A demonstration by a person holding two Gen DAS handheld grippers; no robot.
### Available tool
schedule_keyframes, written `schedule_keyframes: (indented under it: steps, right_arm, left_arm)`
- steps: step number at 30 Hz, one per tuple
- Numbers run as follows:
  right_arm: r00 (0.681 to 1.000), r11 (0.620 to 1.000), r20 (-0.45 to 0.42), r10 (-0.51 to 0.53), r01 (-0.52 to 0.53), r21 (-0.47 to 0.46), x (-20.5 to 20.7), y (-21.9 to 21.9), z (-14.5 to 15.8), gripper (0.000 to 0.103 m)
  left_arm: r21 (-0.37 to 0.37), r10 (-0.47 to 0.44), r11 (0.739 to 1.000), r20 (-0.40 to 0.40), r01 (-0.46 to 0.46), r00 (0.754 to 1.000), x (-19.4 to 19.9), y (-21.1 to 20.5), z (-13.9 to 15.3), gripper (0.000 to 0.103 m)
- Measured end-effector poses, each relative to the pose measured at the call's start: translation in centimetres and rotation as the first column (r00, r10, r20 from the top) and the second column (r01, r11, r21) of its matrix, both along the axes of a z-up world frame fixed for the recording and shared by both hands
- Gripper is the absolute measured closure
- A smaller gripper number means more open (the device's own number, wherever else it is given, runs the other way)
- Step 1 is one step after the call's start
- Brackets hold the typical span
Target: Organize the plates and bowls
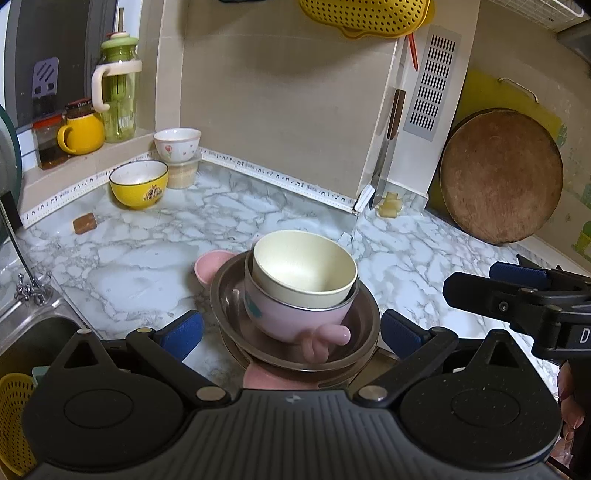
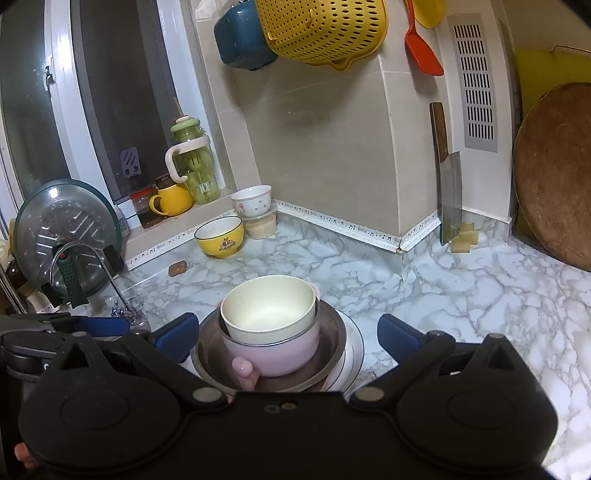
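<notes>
- Bowls sit nested just ahead of both my tongs: a cream bowl point(image 1: 304, 267) inside a pink bowl point(image 1: 291, 314) with stubby handles, tilted a little within a brown metal dish point(image 1: 364, 332).
- In the right wrist view that dish rests on a white plate point(image 2: 352, 350), all on the marble counter point(image 1: 147, 266).
- My left gripper point(image 1: 291, 330) is spread wide, one blue pad on each side of the stack; whether the pads touch the dish I cannot tell.
- My right gripper point(image 2: 288, 332) is likewise spread, flanking the same stack and gripping nothing.
- Just behind the stack, a small pink dish point(image 1: 210, 267) peeks out.
- Left of the stack lies the steel sink point(image 1: 33, 332) with its tap.
- Well beyond the stack, toward the window corner, stands a yellow bowl point(image 1: 138, 184); just behind it a white flowered bowl point(image 1: 177, 144) sits on a lidded tub.
- Farther right of the stack, a cleaver point(image 2: 448, 192) and a round wooden board point(image 1: 500, 175) lean on the wall.
- Above the stack hangs a yellow colander point(image 2: 317, 31).
</notes>
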State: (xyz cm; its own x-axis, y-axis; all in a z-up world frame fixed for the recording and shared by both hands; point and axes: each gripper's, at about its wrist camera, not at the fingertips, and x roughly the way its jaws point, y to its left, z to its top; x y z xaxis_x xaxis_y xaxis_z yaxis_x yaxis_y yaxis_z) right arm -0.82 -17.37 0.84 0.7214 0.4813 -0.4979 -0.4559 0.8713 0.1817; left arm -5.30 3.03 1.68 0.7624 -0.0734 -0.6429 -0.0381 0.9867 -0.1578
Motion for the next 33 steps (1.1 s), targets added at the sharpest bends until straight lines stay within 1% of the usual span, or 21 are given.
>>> schedule_keyframes:
  steps: [12,24,33]
  right_arm:
    - [1.0,1.0,-0.03,0.004,-0.004,-0.009,-0.6,0.42,-0.28,0.0]
    - [0.998,1.0,-0.063,-0.005,0.004,-0.018,-0.34,0.21,-0.4,0.0]
    - [0.997,1.0,-0.075,-0.011,0.01,-0.013,-0.04,-0.18,-0.53,0.0]
  left_arm:
    - [-0.003,-0.004,1.0,-0.03,0.004,1.0,0.04,-0.1,-0.23,0.0]
    - [-0.019,-0.012,1.0,-0.066,0.011,0.998,0.31,-0.08,-0.64,0.0]
    - [-0.017,-0.017,1.0,-0.068,0.016,0.998,0.52,-0.27,-0.69,0.0]
